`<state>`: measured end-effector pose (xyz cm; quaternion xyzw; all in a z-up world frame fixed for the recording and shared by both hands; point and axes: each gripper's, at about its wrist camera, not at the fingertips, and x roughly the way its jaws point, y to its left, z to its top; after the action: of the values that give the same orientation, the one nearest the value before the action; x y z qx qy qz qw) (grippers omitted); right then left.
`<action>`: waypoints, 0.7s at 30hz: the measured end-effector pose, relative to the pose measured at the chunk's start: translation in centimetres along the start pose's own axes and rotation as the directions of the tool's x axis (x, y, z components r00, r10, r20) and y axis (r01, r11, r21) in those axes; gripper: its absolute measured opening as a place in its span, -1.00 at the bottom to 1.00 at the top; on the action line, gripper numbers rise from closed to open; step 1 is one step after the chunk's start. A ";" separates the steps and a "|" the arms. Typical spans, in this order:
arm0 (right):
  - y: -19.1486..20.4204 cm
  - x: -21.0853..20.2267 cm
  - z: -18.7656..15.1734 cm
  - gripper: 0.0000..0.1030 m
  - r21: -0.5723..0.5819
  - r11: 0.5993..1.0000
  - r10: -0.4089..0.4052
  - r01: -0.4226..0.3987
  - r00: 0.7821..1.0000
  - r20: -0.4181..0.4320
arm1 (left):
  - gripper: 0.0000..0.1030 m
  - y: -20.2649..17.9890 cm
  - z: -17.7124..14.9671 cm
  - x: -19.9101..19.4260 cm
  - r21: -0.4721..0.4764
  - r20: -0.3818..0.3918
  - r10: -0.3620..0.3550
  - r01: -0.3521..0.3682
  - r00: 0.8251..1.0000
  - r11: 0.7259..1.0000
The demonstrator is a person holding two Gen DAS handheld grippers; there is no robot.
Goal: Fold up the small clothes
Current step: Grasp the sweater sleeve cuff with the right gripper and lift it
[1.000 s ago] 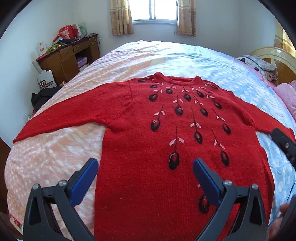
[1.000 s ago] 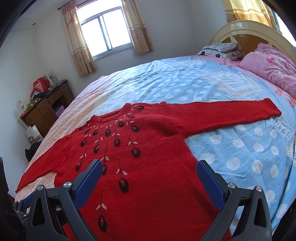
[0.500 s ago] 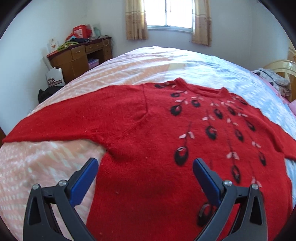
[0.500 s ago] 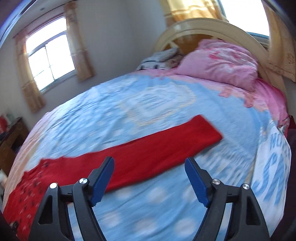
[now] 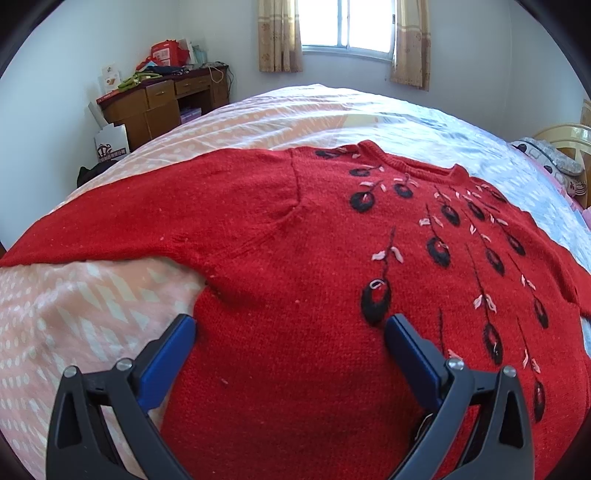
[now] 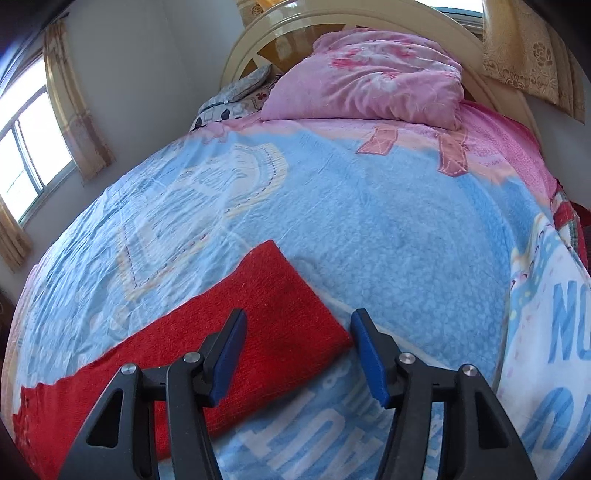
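Now a pink pillow [image 6: 373, 70] lies beyond the sweater [image 5: 295, 258]; right gripper [image 6: 298, 332] has swung to the cuff, fingers narrowing, still apart; left gripper [image 5: 290, 332] gapes.

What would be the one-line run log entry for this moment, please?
sweater: flat on bed | left gripper: open | right gripper: closing around sleeve cuff, not gripped

Left wrist cam sits low behind the left hand-held gripper [image 5: 290, 328], tilted down, close over the red sweater [image 5: 295, 258] body, facing the window [image 5: 347, 24] and desk [image 5: 162, 99]. Right wrist cam looks down past the right hand-held gripper [image 6: 299, 332], near the sleeve end, toward the headboard [image 6: 255, 40]. Both share sweater and bed [image 6: 388, 221].
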<state>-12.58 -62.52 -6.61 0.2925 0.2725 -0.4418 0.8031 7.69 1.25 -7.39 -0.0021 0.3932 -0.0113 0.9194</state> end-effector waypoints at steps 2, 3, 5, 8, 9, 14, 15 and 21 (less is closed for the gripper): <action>-0.1 0.3 0.0 0.12 -0.001 1.000 -0.006 0.006 1.000 0.002 | 1.00 0.0 0.0 0.0 0.001 0.001 0.001 -0.001 1.000 1.000; 0.1 0.3 -0.1 0.06 -0.021 1.000 -0.021 0.021 1.000 0.000 | 1.00 0.0 0.0 0.0 0.001 0.001 0.002 -0.002 1.000 1.000; 0.8 0.5 -0.2 -0.36 -0.091 0.993 -0.079 0.078 0.997 -0.012 | 1.00 0.0 0.1 0.0 0.001 0.004 0.002 -0.002 1.000 1.000; 0.6 0.3 0.0 -0.72 -0.101 0.995 -0.019 0.015 0.999 -0.039 | 1.00 0.0 0.1 0.1 0.001 0.006 0.001 -0.001 1.000 1.000; 0.4 0.2 0.0 -0.74 -0.093 0.996 -0.010 0.005 0.999 -0.047 | 1.00 0.0 0.1 0.1 0.001 0.006 0.001 -0.001 1.000 1.000; 1.5 -3.0 0.2 -0.78 -0.069 0.995 0.074 -0.076 0.997 -0.026 | 1.00 0.0 0.1 0.1 -0.001 0.006 -0.002 0.002 1.000 1.000; 2.5 -4.5 0.2 -0.78 -0.084 0.991 0.109 -0.109 0.994 -0.008 | 1.00 0.0 0.1 0.1 -0.002 0.007 -0.003 0.003 1.000 1.000; 10.8 -11.5 -0.9 -0.78 -0.200 0.931 0.307 -0.304 0.952 -0.016 | 1.00 0.0 0.1 0.1 -0.005 0.013 -0.010 0.010 1.000 1.000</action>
<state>-8.64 -50.82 3.20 0.2456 0.2606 -0.2841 0.8894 7.85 1.23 -7.38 -0.0066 0.3874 -0.0149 0.9218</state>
